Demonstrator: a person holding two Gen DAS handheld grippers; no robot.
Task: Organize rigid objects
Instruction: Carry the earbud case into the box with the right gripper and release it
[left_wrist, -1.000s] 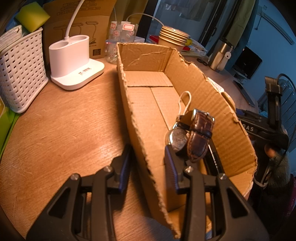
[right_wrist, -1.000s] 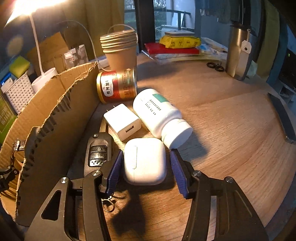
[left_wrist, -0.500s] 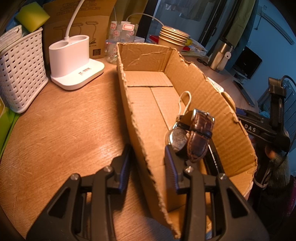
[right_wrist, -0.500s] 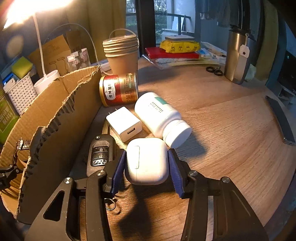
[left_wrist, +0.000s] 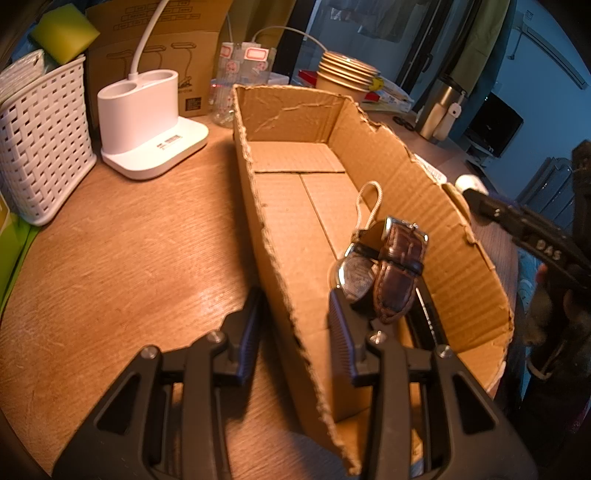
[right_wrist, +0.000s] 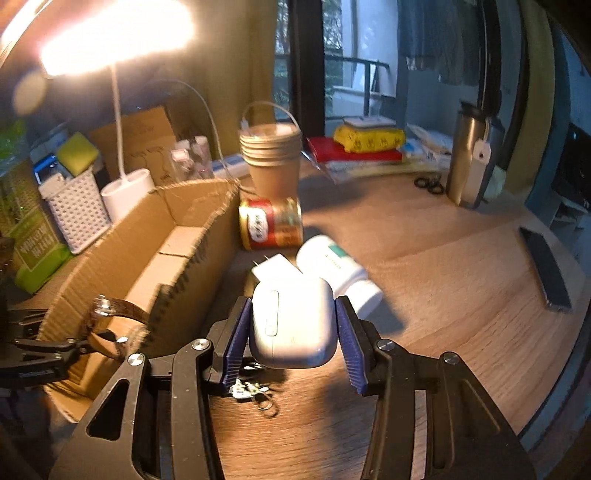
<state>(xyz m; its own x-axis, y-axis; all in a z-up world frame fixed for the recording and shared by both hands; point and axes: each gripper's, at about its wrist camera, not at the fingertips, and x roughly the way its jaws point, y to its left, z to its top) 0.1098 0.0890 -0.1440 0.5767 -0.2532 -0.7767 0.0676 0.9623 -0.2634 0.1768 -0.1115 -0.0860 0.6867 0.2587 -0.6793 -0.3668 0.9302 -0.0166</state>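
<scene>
A: Left wrist view first. What is the left gripper (left_wrist: 293, 325) doing?

B: Its ribbed blue pads stand apart, straddling the torn near wall of the open corrugated cardboard box (left_wrist: 369, 155). One finger sits outside on the wood-grain table (left_wrist: 122, 251), the other inside. It has barely shifted from a second ago.

A: And inside the box?

B: A wristwatch with a stitched brown leather strap and round steel case (left_wrist: 384, 271) stands just beside the inner finger; I cannot tell whether they touch. A looped cream cord (left_wrist: 369, 205) lies behind it.

A: Right wrist view?

B: The right gripper (right_wrist: 293, 334) is clamped on a smooth, rounded white plastic earbud case (right_wrist: 291, 321). A second ago the case lay on the table between parted pads; now it hangs above it, and the frame is blurred.

A: What lies nearby?

B: A white square charger plug (right_wrist: 273, 267), a white cylindrical pill bottle on its side (right_wrist: 338, 273) and a red-and-gold tin can, also on its side (right_wrist: 271, 223), all on the table just beside the box. Metal key rings (right_wrist: 258, 393) show under the case.
</scene>
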